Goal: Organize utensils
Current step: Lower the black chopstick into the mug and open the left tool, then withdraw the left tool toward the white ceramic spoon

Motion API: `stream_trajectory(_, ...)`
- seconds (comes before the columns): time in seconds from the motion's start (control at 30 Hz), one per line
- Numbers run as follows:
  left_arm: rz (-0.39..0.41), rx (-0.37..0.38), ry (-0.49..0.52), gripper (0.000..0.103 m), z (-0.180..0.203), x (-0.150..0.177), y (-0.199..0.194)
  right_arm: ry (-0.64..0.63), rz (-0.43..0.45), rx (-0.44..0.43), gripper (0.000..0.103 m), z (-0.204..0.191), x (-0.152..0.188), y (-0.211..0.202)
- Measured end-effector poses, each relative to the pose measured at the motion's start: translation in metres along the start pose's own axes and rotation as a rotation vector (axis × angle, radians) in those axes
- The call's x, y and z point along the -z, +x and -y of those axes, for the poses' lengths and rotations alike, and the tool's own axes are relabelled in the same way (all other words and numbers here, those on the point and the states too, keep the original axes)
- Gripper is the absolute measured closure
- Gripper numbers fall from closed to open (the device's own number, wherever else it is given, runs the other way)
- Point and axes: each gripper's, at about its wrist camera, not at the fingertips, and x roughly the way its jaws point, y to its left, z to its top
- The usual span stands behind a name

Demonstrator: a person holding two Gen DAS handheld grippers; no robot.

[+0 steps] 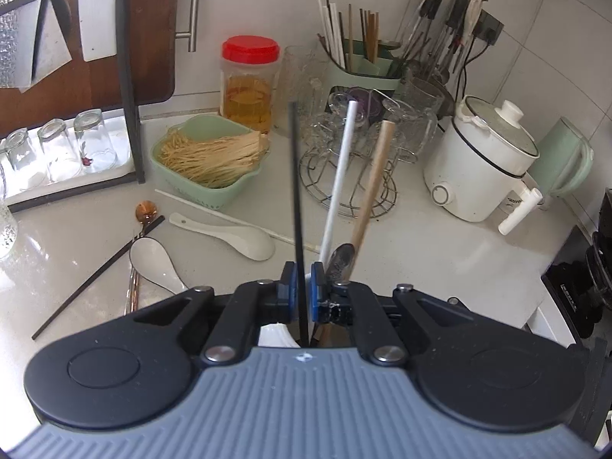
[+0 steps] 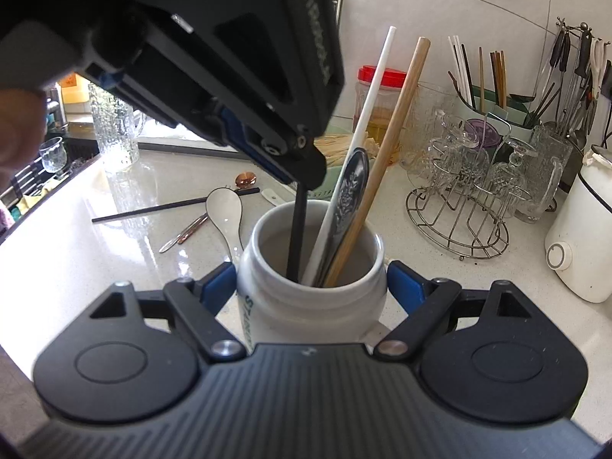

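Observation:
My left gripper (image 1: 303, 287) is shut on a black chopstick (image 1: 296, 191), held upright with its lower end inside a white ceramic jar (image 2: 306, 306). The left gripper shows from above in the right wrist view (image 2: 306, 176). My right gripper (image 2: 311, 287) is shut on the jar, its blue pads on both sides. The jar also holds a white chopstick (image 2: 367, 114), a wooden chopstick (image 2: 394, 126) and a metal spoon (image 2: 350, 191). On the counter lie another black chopstick (image 1: 99, 271), two white ceramic spoons (image 1: 229, 233) (image 1: 153, 264), a white chopstick (image 1: 214, 210) and a copper spoon (image 1: 145, 210).
A green basket of noodles (image 1: 210, 160), a red-lidded jar (image 1: 250, 80), a wire rack of glasses (image 1: 363, 145), a green utensil caddy (image 1: 367, 72), a white cooker (image 1: 482, 164) and a green kettle (image 1: 566, 160) stand behind. A tray of upturned glasses (image 1: 57, 153) is at left.

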Motion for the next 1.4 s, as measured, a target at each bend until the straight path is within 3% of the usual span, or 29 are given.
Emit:
stream_trajectory(0.1,-0.009,-0.006,0.003,0.095,-0.001,-0.002,-0.001,0.0,0.001,-0.003,0.015,0.001,0.0,0.0)
stream_trajectory(0.3,0.009,-0.017,-0.013,0.076,-0.003,-0.004,-0.011,-0.005,0.002,-0.007,0.015,0.002,0.001,0.0)
stream_trajectory(0.9,0.096,-0.063,-0.092,0.072,-0.02,-0.009,-0.061,0.002,0.002,0.006,0.015,0.006,0.0,0.002)
stream_trajectory(1.4,0.033,-0.129,-0.248,0.062,-0.098,0.013,-0.03,0.006,-0.006,0.024,0.015,0.011,-0.001,0.004)
